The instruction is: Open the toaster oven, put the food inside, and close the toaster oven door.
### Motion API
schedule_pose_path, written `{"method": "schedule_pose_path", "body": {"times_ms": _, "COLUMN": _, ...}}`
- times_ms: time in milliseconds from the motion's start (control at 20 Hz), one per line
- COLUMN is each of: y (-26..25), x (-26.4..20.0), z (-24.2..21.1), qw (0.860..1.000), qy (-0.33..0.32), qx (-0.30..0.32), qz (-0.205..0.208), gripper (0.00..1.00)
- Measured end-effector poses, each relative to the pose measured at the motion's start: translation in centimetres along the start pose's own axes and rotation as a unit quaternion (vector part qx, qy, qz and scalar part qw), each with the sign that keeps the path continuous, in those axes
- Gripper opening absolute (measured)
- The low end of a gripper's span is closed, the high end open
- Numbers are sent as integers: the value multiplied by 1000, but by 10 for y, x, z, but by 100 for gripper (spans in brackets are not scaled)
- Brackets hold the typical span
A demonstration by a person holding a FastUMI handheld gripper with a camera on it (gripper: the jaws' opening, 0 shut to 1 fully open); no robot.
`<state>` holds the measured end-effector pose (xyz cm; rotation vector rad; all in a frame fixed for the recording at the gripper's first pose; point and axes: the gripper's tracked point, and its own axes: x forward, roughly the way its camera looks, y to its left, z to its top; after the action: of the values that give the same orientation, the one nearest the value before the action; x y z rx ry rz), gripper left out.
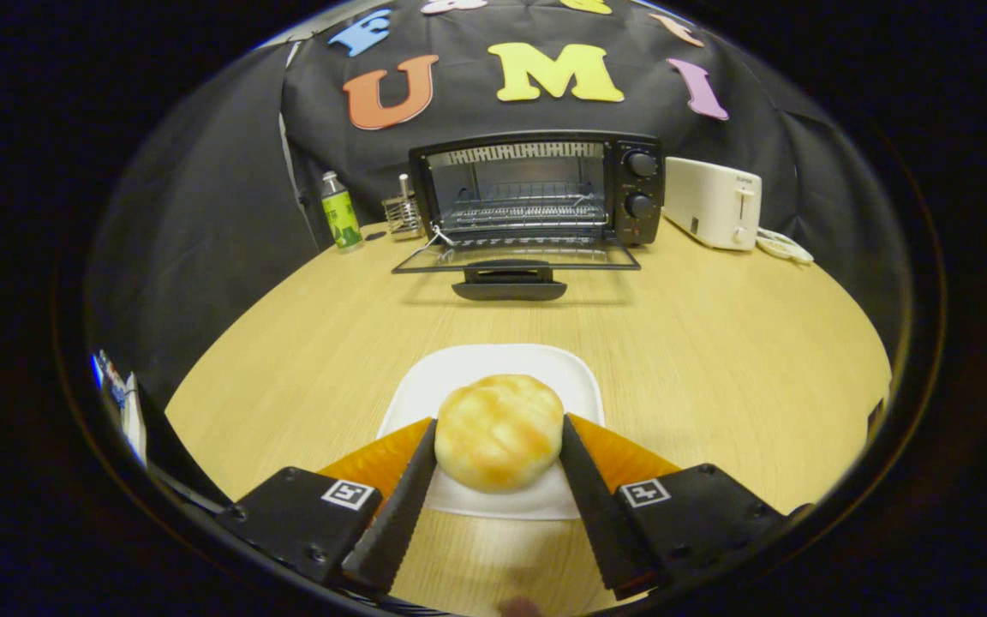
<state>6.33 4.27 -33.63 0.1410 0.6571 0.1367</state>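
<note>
A round golden bun (499, 431) sits between my two fingers, over a white square plate (459, 368) on the wooden table. Both black finger pads (412, 488) touch the bun's sides, so my gripper (499, 439) is shut on it. Whether the bun rests on the plate or hangs just above it I cannot tell. Far beyond the fingers, at the back of the table, the black toaster oven (536, 188) stands with its glass door (515, 257) folded down flat toward me. Its wire rack (523, 210) inside is bare.
A white toaster (712, 204) stands right of the oven, with a small white object (785, 247) beside it. Left of the oven are a small wire holder (401, 214) and a green-labelled bottle (340, 212). Bare wooden table (716, 343) lies between plate and oven door.
</note>
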Motion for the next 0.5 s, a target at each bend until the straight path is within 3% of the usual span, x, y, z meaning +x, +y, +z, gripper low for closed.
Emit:
{"method": "schedule_pose_path", "body": {"times_ms": 250, "y": -2, "x": -6, "z": 19, "qw": 997, "qy": -14, "qx": 66, "qz": 27, "gripper": 77}}
{"method": "schedule_pose_path", "body": {"times_ms": 500, "y": 11, "x": -21, "z": 65, "qw": 982, "qy": -59, "qx": 155, "qz": 88, "gripper": 71}}
